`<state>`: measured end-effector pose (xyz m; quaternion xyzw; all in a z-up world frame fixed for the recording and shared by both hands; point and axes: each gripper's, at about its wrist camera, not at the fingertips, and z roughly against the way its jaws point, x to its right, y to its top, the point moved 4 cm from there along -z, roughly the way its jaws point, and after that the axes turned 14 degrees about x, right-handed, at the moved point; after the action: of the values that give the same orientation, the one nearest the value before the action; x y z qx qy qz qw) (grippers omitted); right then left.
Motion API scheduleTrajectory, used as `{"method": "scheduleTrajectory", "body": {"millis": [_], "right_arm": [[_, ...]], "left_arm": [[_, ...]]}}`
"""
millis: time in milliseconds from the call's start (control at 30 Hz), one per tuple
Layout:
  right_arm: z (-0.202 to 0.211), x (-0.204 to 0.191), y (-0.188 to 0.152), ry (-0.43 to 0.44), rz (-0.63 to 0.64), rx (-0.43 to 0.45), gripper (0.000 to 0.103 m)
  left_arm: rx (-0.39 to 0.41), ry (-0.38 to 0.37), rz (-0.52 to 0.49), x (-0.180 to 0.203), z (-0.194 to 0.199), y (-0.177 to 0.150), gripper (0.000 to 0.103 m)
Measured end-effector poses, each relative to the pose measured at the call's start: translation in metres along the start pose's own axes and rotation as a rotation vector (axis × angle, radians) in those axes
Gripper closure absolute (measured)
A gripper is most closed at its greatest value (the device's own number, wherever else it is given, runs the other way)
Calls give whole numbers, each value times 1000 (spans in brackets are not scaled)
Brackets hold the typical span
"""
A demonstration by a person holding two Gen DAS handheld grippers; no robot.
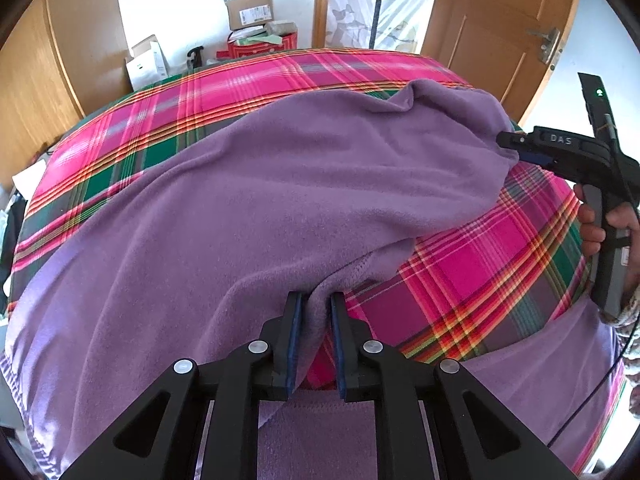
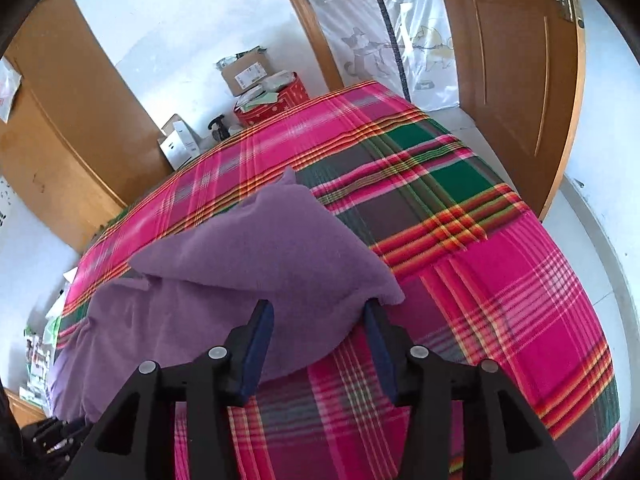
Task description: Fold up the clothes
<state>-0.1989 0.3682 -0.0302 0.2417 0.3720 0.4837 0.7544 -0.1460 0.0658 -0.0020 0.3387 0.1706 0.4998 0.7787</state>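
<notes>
A purple fleece garment [image 1: 248, 208] lies spread over the plaid bed cover [image 1: 472, 264]. My left gripper [image 1: 316, 308] is low at the near edge, shut on a raised fold of the fleece between its blue pads. My right gripper [image 1: 508, 146] sits at the right, where a corner of the fleece is bunched up and raised off the bed. In the right wrist view the right gripper [image 2: 318, 312] has its fingers [image 2: 260, 332] set wide apart. The purple fleece [image 2: 260, 264] fills the gap and laps over the right fingertip.
The bed cover [image 2: 500, 280] is bare to the right of the fleece. Cardboard boxes [image 1: 250, 10] and a red tin stand against the far wall. An open wooden door [image 1: 492, 28] is at the back right, with a wardrobe [image 1: 44, 80] at the left. A hand [image 1: 600, 228] grips the right tool's handle.
</notes>
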Motion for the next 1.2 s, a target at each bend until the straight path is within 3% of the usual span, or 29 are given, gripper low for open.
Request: {"method": "scheduleTrajectory", "body": {"millis": [33,67,133,600,733,933,1200], "right_arm": [[-1,1,1,-13,4,4,83],[-1,2,3,-23,5,10,90],[0,4,7,-10,-8,18,94],[46,-10,52,-34,83,219,96],[37,-11,48,-93,150,204,96],[16,3,29,-148,163,140,96],[11,6,29,-147,155,139,96]], "left_arm": [[0,-2,1,0,0,0,89],[0,-3,-1,0,1,0,90],[1,-6,-4,0,3,1,91],[49,-133,26,-2,38,10,94],[-2,-190,28,0,34,2,94],[-54,-231,-46,18,31,-11,94],[-54,-205,-63,21,27,-11,88]]}}
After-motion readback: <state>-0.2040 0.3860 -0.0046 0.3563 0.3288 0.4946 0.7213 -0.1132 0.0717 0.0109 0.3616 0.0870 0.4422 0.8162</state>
